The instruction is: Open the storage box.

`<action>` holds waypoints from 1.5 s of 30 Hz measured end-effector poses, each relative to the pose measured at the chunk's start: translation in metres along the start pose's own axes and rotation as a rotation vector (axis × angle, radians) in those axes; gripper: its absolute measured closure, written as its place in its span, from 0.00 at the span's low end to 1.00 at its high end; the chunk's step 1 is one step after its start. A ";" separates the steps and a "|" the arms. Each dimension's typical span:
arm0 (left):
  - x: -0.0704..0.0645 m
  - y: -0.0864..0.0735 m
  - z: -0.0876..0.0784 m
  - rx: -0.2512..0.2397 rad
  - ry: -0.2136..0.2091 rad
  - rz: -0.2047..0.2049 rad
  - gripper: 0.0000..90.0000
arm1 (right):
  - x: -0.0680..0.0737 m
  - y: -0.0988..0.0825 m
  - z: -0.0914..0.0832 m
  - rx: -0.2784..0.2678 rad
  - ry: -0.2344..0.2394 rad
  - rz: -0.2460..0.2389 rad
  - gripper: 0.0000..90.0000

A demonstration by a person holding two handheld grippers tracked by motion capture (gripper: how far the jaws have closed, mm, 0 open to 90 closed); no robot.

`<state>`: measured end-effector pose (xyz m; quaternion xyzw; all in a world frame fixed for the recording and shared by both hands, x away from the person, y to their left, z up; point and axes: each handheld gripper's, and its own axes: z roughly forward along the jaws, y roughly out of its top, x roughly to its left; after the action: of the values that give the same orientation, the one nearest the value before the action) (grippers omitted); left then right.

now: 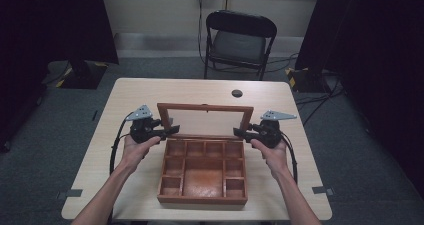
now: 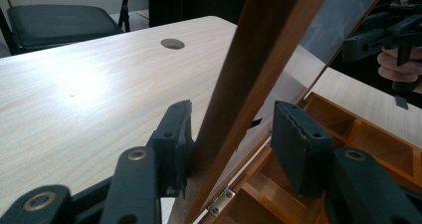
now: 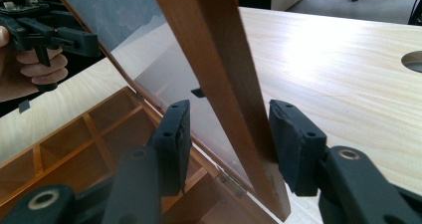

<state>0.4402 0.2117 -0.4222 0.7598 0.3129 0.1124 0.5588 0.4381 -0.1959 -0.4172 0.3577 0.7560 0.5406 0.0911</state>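
Observation:
A wooden box [image 1: 202,200] with several compartments sits on the table, its glass-paned lid [image 1: 205,106] raised upright at the back. My left gripper [image 1: 172,130] reaches the lid's left side. In the left gripper view the lid's frame [image 2: 249,84] stands between the jaws of that gripper [image 2: 231,129]: one pad [image 2: 174,134] lies against the wood, the other is apart from it. My right gripper [image 1: 237,131] is at the lid's right side. Its jaws [image 3: 226,129] straddle the frame [image 3: 219,59], with one pad [image 3: 293,139] close against it and a gap on the glass side.
The light wooden table [image 1: 150,92] has a round cable hole [image 1: 237,93] behind the box. A black folding chair [image 1: 240,40] stands beyond the far edge. Cables trail from both grippers toward the table's near side.

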 end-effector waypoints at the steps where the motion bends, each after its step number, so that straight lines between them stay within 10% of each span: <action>1: 0.001 0.000 0.000 -0.002 0.002 -0.001 0.57 | 0.000 0.001 0.001 0.003 -0.001 -0.006 0.59; 45: 0.016 -0.014 0.013 0.037 0.057 -0.068 0.64 | -0.016 -0.007 0.027 -0.006 -0.045 0.056 0.58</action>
<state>0.4552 0.2134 -0.4425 0.7554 0.3563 0.1090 0.5390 0.4610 -0.1874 -0.4383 0.3904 0.7420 0.5369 0.0938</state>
